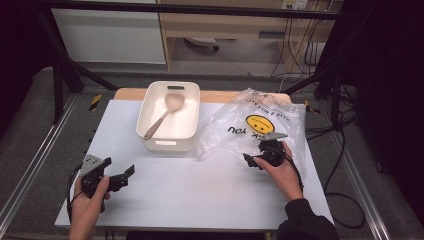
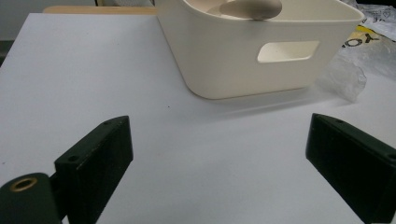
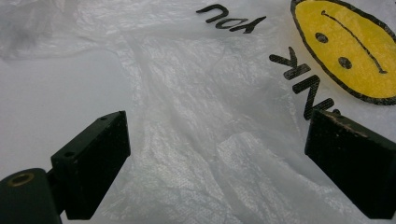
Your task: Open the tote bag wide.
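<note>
One plastic bag (image 1: 260,125) reads "YOU" beside a yellow smiley face (image 3: 348,51).

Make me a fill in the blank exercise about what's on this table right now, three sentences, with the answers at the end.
1. The wooden spoon lies inside the white ____.
2. The right tongs hang open over a clear plastic ____ printed with a yellow smiley face.
3. The left tongs are ____, with bare white table between their jaws.

Missing words: bin; bag; open
</note>
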`<state>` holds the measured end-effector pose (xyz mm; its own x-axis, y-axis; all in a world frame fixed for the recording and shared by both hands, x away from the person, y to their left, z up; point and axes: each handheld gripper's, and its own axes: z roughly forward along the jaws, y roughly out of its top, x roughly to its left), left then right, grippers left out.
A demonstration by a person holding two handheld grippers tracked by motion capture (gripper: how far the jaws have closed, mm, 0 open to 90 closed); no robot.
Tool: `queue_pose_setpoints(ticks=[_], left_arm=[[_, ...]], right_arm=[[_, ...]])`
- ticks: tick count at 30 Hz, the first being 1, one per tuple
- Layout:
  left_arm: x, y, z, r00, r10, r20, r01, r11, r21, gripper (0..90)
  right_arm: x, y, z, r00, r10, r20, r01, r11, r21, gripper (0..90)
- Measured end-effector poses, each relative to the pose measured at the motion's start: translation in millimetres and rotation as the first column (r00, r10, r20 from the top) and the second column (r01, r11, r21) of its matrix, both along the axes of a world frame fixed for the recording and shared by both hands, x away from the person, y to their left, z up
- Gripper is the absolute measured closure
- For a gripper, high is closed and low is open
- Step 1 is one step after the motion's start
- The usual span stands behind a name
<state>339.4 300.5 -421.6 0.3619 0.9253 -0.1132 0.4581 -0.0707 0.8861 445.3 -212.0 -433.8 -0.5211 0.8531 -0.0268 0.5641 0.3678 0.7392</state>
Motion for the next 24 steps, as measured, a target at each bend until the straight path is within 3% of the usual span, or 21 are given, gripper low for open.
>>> queue_pose_setpoints(ticks=[5,10,24], left_arm=[[0.0,0.1,0.0,1.0,0.0,0.0,0.0,1.0,-0.001,7.0],[-0.2,1.8,0.6,1.0,0.006,0.0,-0.006,1.0,-0.005,7.0],[0.1,2.3,-0.4,1.0,0.005,-0.008,-0.005,1.0,-0.003,7.0]], right_arm=[[4.8,-1.4,-6.6,0.9998,-0.005,-0.021,0.005,1.0,-0.008,7.2],[6.3,3.3,-13.1,0.9991,0.012,-0.04,-0.014,0.999,-0.046,8.2],[10.8,8.4,-22.7,0.9979,0.016,-0.063,-0.019,0.999,-0.049,6.5]])
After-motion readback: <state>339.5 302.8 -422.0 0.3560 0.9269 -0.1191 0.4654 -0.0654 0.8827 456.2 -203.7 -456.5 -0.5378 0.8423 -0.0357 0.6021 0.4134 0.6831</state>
